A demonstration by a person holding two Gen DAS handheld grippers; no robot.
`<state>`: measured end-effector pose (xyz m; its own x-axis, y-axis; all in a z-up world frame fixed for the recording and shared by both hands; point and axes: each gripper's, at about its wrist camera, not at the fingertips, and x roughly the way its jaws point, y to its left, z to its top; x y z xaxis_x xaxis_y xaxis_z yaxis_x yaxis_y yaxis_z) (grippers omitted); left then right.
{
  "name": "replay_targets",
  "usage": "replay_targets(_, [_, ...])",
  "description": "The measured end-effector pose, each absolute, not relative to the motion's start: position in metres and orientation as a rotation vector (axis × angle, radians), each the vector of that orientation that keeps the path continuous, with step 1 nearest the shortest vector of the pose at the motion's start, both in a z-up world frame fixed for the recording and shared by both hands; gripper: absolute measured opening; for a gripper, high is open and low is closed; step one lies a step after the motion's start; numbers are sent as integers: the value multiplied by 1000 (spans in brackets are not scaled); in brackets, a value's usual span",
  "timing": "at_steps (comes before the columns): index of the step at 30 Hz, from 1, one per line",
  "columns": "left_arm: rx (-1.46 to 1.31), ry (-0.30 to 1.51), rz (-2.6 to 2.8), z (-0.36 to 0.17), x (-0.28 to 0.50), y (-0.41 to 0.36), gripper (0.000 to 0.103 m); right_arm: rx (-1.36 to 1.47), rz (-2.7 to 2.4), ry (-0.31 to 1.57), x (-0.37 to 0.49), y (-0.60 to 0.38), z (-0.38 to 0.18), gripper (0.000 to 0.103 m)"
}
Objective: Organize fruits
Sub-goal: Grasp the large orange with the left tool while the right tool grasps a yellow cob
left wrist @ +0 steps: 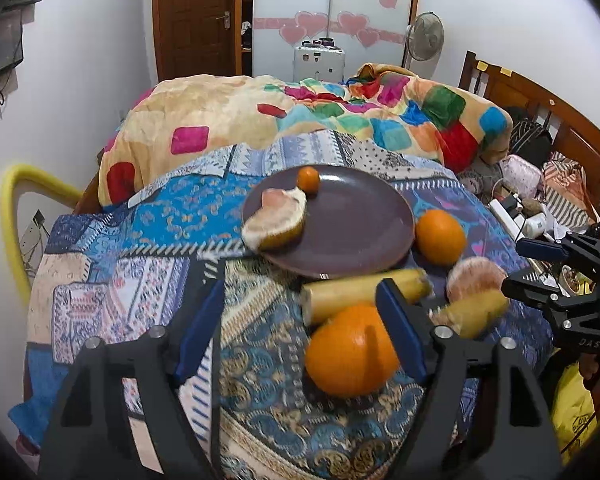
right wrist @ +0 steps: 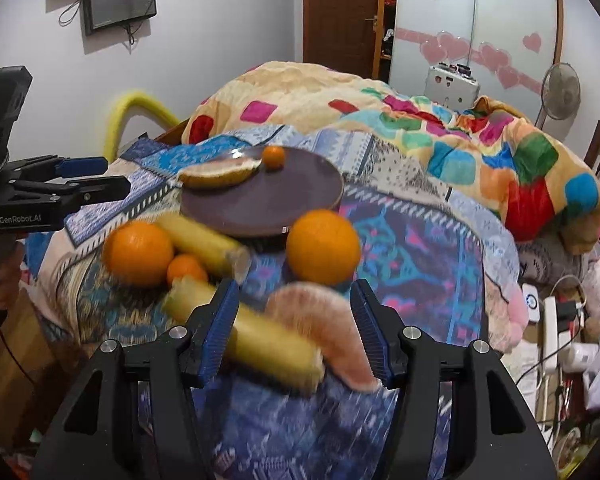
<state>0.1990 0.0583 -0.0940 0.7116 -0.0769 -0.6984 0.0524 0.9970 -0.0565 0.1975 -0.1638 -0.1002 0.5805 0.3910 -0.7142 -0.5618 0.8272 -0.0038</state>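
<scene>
Since the plate (left wrist: 360,248) gathers fruit, both grippers (left wrist: 300,320) (right wrist: 294,320) hang spread apart, holding nothing (right over the pomelo segment (right wrist: 320,320)).

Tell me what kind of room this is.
Most likely a bedroom: a bed with a wooden headboard, a colourful blanket heaped on it, and a wardrobe with heart stickers beside the door.
</scene>
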Motion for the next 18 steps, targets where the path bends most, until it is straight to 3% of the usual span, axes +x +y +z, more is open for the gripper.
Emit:
replay_targets(5, [-14,792,-78,-109,185,49,84,-233,582,779,185,-170,-113,59])
replay_targets(18, [27,842,-133,-140,184,29,84,-278,602,820,181,-160,-135,61])
